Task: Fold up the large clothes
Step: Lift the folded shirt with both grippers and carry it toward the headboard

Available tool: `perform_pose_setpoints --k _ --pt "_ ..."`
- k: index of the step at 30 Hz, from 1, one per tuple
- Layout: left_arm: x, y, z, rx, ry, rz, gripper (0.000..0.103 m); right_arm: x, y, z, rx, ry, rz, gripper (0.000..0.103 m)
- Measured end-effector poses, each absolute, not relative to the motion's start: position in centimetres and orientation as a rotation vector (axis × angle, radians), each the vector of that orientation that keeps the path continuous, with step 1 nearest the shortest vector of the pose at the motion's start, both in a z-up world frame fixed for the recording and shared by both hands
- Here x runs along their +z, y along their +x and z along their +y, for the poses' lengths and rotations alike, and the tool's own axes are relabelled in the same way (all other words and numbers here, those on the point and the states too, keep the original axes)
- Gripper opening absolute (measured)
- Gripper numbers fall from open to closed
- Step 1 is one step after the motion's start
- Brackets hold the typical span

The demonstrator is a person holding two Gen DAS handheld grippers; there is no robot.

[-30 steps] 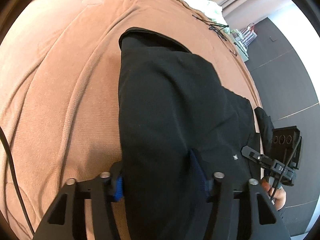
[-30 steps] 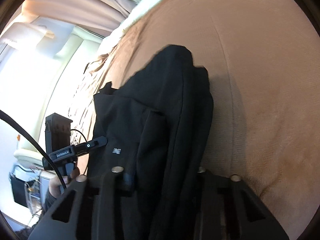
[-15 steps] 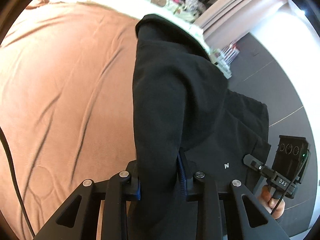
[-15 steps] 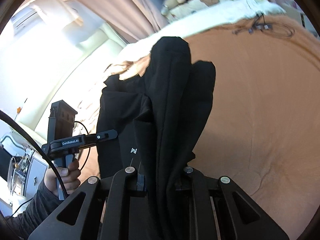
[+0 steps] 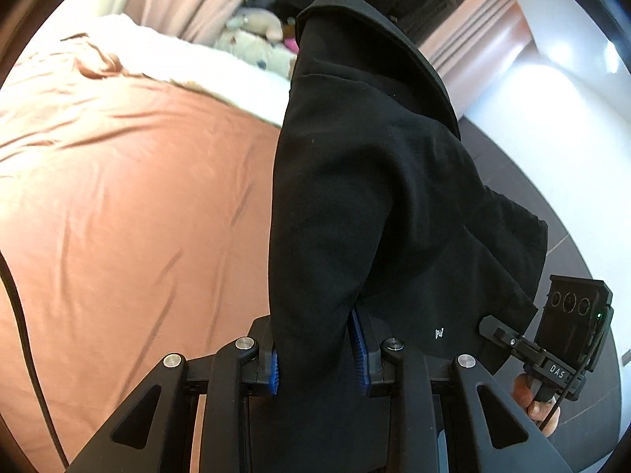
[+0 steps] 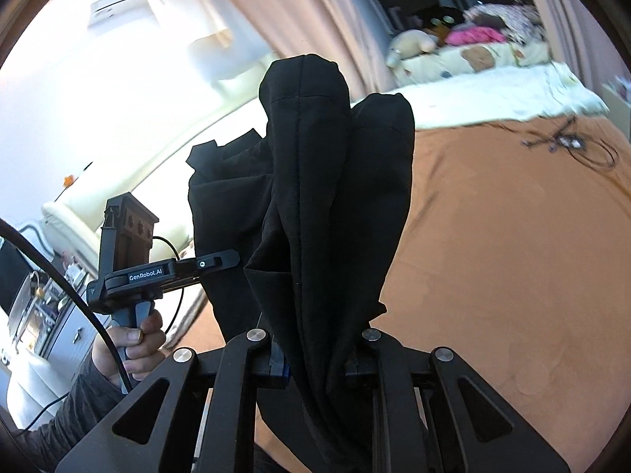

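Observation:
A large black garment (image 5: 366, 181) hangs in the air between both grippers, lifted off the brown bedspread (image 5: 130, 205). My left gripper (image 5: 317, 351) is shut on one edge of it, cloth bunched between the blue pads (image 5: 359, 345). My right gripper (image 6: 315, 354) is shut on the other edge; the garment (image 6: 327, 181) drapes forward in thick folds, with a small white logo (image 5: 439, 332) near the hem. The right gripper shows in the left wrist view (image 5: 552, 351); the left gripper shows in the right wrist view (image 6: 157, 272).
The brown bedspread (image 6: 512, 256) spreads below. A white sheet (image 6: 493, 94) with pillows and soft toys (image 6: 414, 43) lies at the far end. A black cable (image 6: 568, 146) lies on the bed at the right. Curtains and dark floor tiles (image 5: 552, 213) lie beyond.
Both grippers have risen and tilted up, lifting the black garment off the bed so it now hangs in the air. Both stayed shut on the cloth.

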State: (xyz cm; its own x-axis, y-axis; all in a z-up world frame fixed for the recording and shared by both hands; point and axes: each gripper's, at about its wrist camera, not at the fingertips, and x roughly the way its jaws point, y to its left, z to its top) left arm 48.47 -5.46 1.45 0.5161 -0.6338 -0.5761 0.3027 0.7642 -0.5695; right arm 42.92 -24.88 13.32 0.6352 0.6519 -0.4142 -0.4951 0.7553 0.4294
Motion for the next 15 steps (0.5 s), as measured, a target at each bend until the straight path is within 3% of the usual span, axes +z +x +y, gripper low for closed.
perform_pose_setpoints --k 15 --pt "6.5 41.7 14.7 -0.414 -0.508 0.699 0.029 16.5 41.7 -11.2 0.864 0.172 0.554 0.012"
